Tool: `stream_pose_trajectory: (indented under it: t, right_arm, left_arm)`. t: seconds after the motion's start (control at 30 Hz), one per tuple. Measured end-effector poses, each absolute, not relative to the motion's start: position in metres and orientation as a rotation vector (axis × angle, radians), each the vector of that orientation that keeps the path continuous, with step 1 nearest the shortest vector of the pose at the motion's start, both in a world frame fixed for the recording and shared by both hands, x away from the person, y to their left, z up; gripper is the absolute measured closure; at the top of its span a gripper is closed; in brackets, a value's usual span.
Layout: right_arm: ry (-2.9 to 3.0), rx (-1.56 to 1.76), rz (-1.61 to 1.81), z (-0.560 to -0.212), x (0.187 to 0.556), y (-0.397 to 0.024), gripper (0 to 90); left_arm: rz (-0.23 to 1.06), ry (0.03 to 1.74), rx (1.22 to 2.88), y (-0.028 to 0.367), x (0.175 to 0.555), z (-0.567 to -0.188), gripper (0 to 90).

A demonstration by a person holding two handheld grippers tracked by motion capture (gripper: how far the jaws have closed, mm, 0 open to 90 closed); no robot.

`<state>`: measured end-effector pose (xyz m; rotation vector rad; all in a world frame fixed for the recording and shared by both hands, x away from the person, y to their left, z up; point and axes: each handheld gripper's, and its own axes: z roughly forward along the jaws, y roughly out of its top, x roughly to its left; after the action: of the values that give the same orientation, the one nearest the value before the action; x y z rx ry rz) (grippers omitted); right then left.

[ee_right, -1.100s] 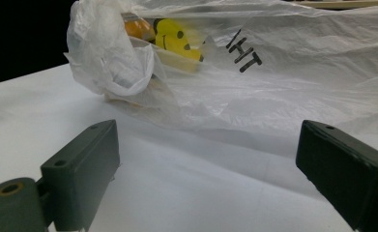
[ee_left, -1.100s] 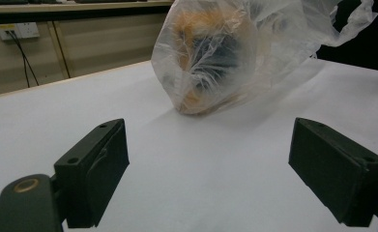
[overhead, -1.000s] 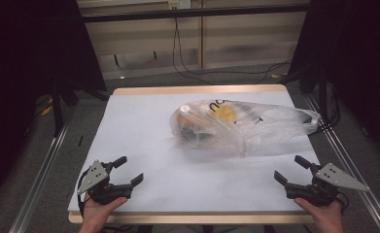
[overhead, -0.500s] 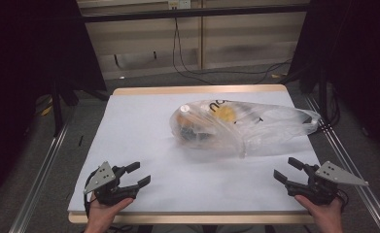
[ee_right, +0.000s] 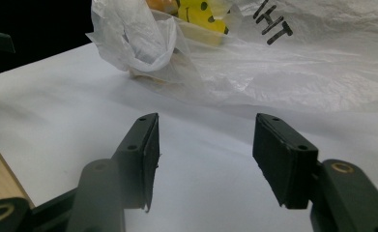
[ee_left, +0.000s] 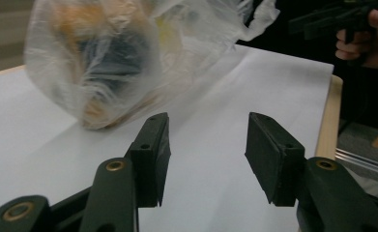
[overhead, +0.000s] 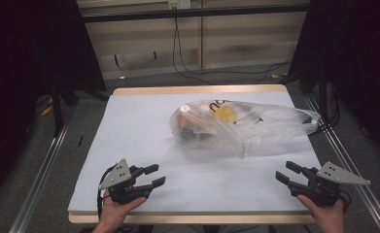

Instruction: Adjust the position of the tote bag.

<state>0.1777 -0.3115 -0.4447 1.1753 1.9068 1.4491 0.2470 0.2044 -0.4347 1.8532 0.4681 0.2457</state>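
At the near edge of the white table [overhead: 129, 126], the left gripper [overhead: 154, 175] is held at the near left and the right gripper [overhead: 287, 172] at the near right, each with its jaws partly apart, just closing, and with nothing between them. Farther off, a clear plastic bag [overhead: 246, 126] with yellow and dark contents is seen lying right of the table's middle, well apart from both grippers. It lies far and right of the left gripper and far and left of the right one.
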Motion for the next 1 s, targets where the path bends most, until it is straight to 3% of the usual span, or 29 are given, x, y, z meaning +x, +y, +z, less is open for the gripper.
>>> stream_pose_trajectory:
  t: [0.67, 0.9, 1.0]
  right_arm:
    - [1.875, 1.23, 1.437, -0.435, 0.186, -0.333, 55.5]
    - [1.869, 1.254, 1.429, -0.433, 0.193, -0.343, 55.3]
    - [1.866, 1.268, 1.409, -0.434, 0.198, -0.347, 50.9]
  left_arm:
    - [0.112, 0.3, 1.895, 0.125, 0.251, -0.425, 63.2]
    - [0.101, 0.267, 1.897, 0.097, 0.261, -0.421, 61.5]
    - [0.097, 0.266, 1.88, 0.087, 0.266, -0.417, 58.6]
